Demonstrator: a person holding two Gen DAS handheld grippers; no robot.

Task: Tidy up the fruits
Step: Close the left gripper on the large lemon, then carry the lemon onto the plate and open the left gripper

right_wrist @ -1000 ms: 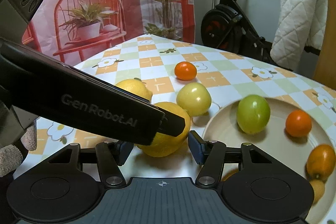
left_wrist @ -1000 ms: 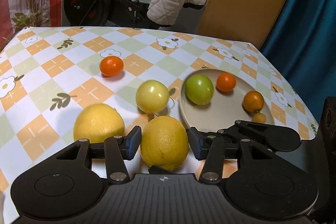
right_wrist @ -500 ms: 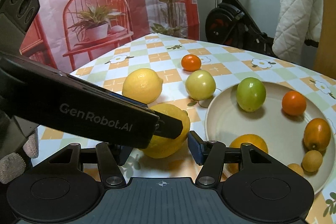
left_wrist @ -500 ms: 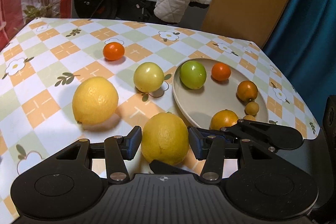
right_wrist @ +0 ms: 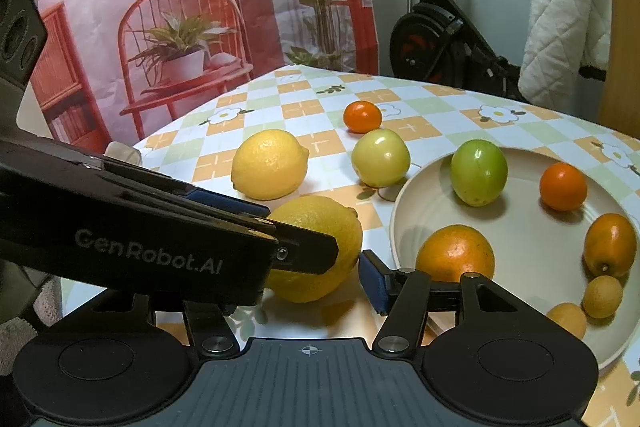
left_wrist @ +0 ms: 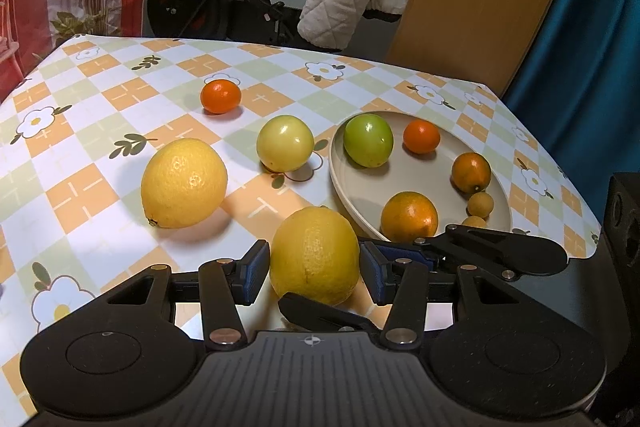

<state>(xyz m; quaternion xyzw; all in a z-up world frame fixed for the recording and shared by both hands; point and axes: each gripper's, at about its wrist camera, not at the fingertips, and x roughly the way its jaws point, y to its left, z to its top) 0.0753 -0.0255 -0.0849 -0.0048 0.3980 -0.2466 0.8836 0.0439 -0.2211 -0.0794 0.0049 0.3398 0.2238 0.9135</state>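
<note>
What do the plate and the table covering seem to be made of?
The plate looks like matte ceramic or melamine: cream, opaque, a raised rim, almost no glare; which one the look leaves open. The table covering looks like printed vinyl or oilcloth: a smooth checked flower print lying flat, with a soft sheen and no visible weave.

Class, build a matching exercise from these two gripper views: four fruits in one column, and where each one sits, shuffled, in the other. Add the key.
1. green tomato
2. small orange fruit
3. near lemon
4. pale yellow tomato

A. between the left gripper pads
B. on the cloth, just beside the plate
C. on the plate
D. alone, farthest back on the cloth

Pairs: 1-C, 2-D, 3-A, 4-B
</note>
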